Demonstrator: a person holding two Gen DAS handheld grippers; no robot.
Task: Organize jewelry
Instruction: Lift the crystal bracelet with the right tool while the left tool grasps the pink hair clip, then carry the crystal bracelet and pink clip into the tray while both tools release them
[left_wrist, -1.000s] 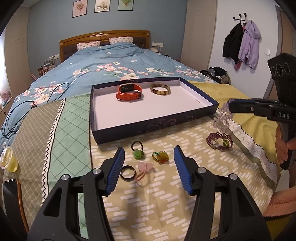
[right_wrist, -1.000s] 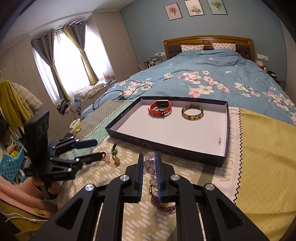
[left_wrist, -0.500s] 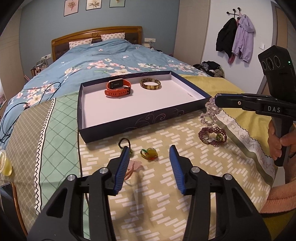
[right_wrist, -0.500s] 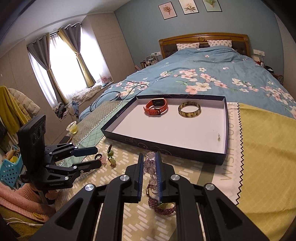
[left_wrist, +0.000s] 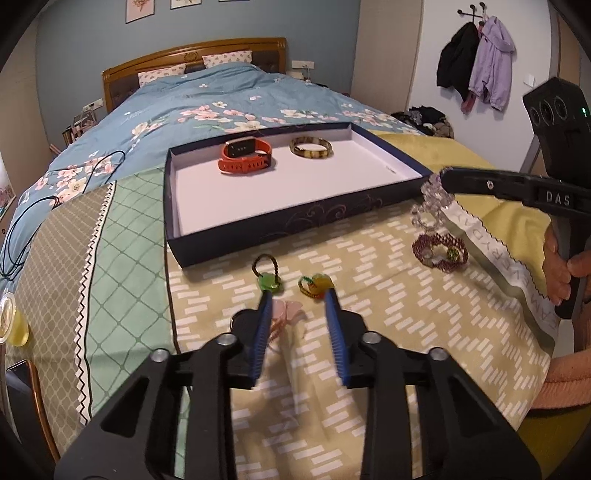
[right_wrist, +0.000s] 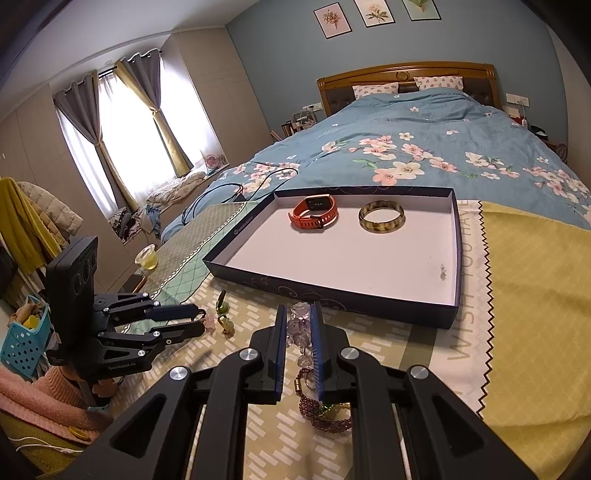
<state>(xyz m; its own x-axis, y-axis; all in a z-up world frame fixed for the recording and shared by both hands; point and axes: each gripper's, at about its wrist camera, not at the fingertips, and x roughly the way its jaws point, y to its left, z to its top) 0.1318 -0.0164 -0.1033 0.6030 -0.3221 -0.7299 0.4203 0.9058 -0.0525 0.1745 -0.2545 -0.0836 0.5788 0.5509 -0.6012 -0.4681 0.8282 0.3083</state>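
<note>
The right claw (right_wrist: 298, 345) is pinched shut on a pale bead bracelet (left_wrist: 430, 206), which hangs from its tips just in front of the tray (left_wrist: 373, 202) at its right front corner, clear of the bedspread (left_wrist: 369, 295). Inside the tray, toward the back wall, lie an orange watch (left_wrist: 245, 155) and a tortoiseshell bangle (left_wrist: 311, 147), side by side and apart.

The left claw (left_wrist: 297, 295) is partly open and holds nothing; it brackets a pink hair clip (left_wrist: 286, 312) lying in front of the tray, with a green charm (left_wrist: 270, 282) and a yellow charm (left_wrist: 317, 285) just beyond its tips and a dark ring (left_wrist: 240, 320) at its left finger.

A purple bead bracelet (left_wrist: 441, 251) lies on the bedspread below the hanging one.

Risks, as I judge them: the dangling loop could catch the tray's front wall and tug loose, or snag the purple bracelet. The left claw may close on a neighbouring charm along with the clip, they sit so near.
</note>
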